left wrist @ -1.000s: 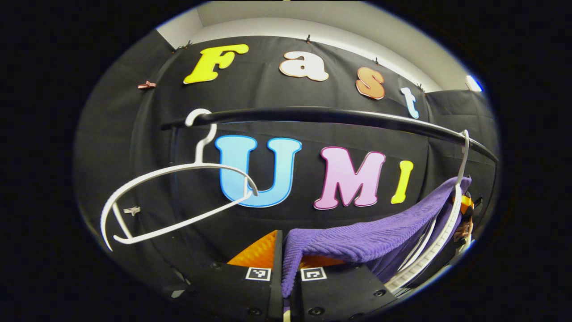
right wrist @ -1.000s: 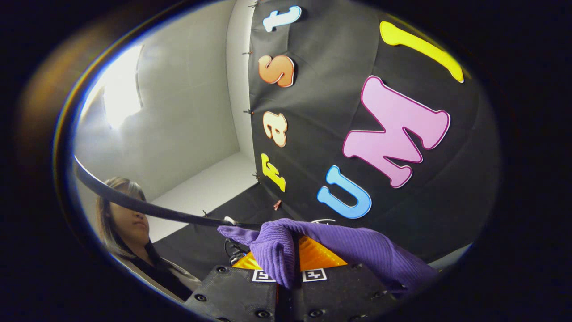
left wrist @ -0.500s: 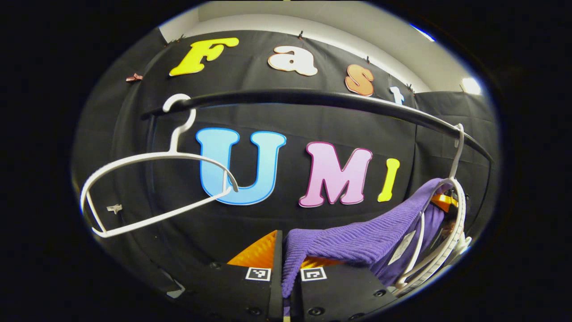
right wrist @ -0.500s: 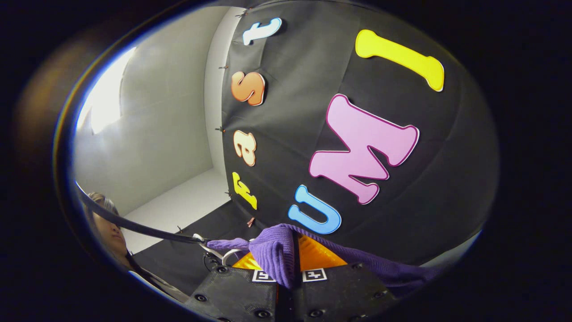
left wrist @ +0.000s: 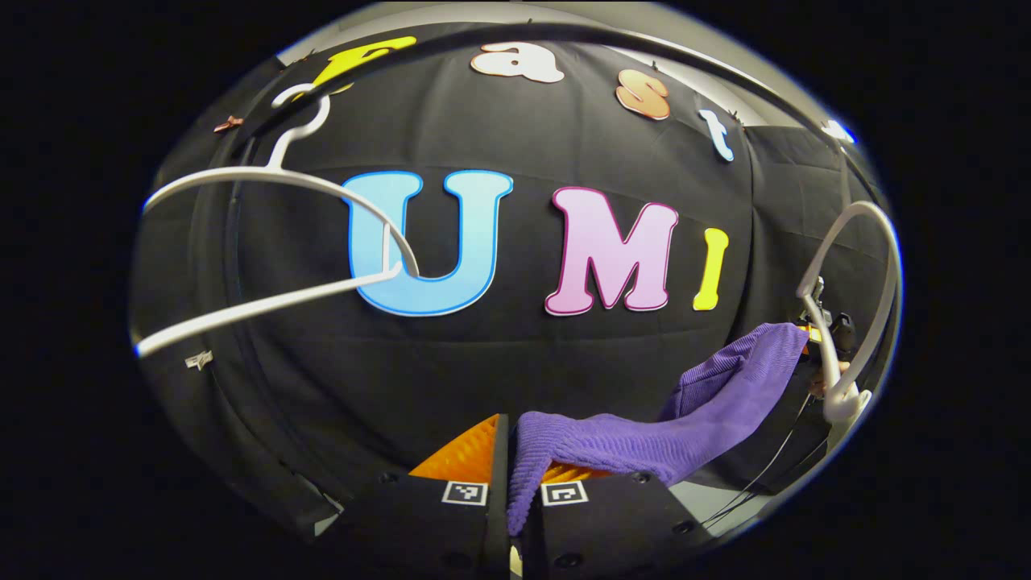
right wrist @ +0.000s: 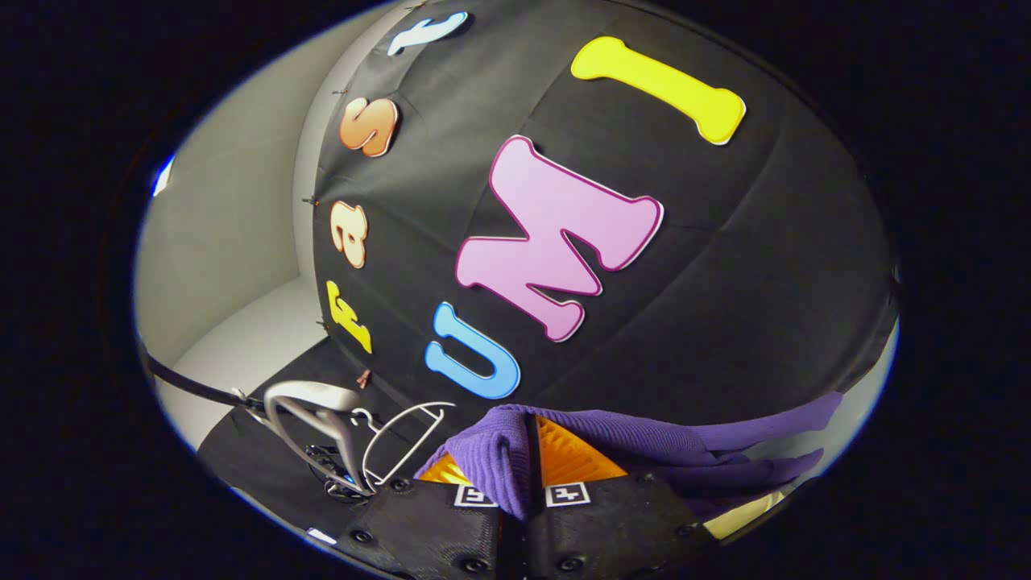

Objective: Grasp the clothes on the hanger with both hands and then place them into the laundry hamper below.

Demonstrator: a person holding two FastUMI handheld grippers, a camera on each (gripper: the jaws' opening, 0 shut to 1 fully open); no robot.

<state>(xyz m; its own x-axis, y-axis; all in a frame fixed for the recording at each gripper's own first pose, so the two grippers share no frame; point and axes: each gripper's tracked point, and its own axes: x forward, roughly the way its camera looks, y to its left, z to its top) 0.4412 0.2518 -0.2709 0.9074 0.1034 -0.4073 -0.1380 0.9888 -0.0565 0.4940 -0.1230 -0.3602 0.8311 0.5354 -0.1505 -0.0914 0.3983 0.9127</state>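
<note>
Left gripper [left wrist: 515,495] first: its fingers [left wrist: 471,451] are pinched tight on a fold of the purple knit garment [left wrist: 644,435], the cloth squeezed in the narrow slit between them and spilling over the right-hand finger. From there the garment stretches away to the right and upward, taut, toward the other gripper [left wrist: 821,338] far off at the edge of the left gripper view, where its far end is gathered. Just beside that end stands a white hanger [left wrist: 866,266], its loop bare. Over in the right gripper view, the right gripper [right wrist: 527,499] has its fingers [right wrist: 568,459] clamped on another bunch of the same purple knit, the fabric mounded over the left-hand finger and trailing off low to the right in loose folds. Further out on the left side of the left gripper view, a second white hanger [left wrist: 274,242] hangs empty by its hook from the black rail [left wrist: 564,36], tilted, well apart from the garment. In the right gripper view, two white hangers show low at the left beside the rail, both bare. Behind everything hangs the booth's black cloth wall [left wrist: 499,354].
</note>
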